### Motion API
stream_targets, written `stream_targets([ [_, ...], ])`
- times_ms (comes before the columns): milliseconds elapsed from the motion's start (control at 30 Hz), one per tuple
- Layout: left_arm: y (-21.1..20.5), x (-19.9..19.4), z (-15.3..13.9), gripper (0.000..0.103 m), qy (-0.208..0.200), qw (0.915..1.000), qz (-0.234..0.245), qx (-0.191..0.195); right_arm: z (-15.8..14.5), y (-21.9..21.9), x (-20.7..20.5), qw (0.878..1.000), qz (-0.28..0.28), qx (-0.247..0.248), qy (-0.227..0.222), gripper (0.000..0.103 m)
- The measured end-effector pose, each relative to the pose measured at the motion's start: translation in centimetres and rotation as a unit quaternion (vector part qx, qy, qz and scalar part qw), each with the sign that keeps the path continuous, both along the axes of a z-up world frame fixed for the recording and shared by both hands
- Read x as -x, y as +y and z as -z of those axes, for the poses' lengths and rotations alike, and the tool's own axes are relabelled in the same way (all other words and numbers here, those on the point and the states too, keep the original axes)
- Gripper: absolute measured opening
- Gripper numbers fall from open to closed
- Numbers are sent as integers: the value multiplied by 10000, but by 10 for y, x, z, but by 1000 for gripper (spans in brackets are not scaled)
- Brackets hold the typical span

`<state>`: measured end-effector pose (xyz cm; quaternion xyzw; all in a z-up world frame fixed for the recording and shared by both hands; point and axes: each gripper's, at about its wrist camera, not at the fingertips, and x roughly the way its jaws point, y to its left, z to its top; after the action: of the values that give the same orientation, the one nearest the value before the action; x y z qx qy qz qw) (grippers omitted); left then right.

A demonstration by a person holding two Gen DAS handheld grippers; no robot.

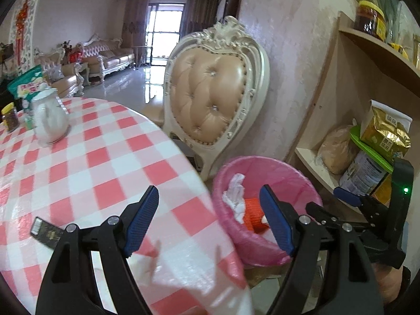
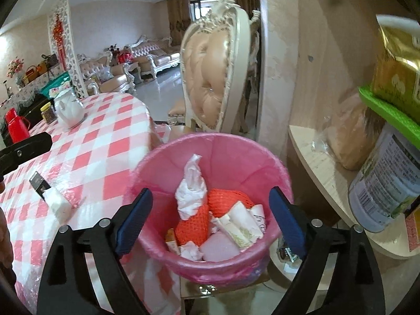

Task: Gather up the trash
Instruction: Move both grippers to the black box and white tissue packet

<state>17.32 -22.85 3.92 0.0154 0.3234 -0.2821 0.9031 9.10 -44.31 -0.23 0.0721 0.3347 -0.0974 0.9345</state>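
Observation:
A bin lined with a pink bag stands on the floor beside the table and holds a crumpled white tissue, orange netting and white wrappers. My right gripper hangs open above the bin's mouth with nothing between its blue pads. My left gripper is open too, over the table edge next to the bin, and it holds nothing. On the checked cloth lie a small dark packet and a white scrap. The right gripper also shows at the right of the left wrist view.
A red-and-white checked table carries a white jug, a jar and a red flask. A padded chair stands behind the bin. Wooden shelves on the right hold a tin and bags.

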Motion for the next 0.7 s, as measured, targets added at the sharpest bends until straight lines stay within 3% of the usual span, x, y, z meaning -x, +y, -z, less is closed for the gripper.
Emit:
stream_targets([
  [567,109,-2,-9,80,-208,9972,-714,-109,-19,90,-9,9973,-706,183,-126,85],
  [700,127,-7,-10,85,-282,9965,-764,-199,-20,112,-13,9957,-889,220,-128,85],
])
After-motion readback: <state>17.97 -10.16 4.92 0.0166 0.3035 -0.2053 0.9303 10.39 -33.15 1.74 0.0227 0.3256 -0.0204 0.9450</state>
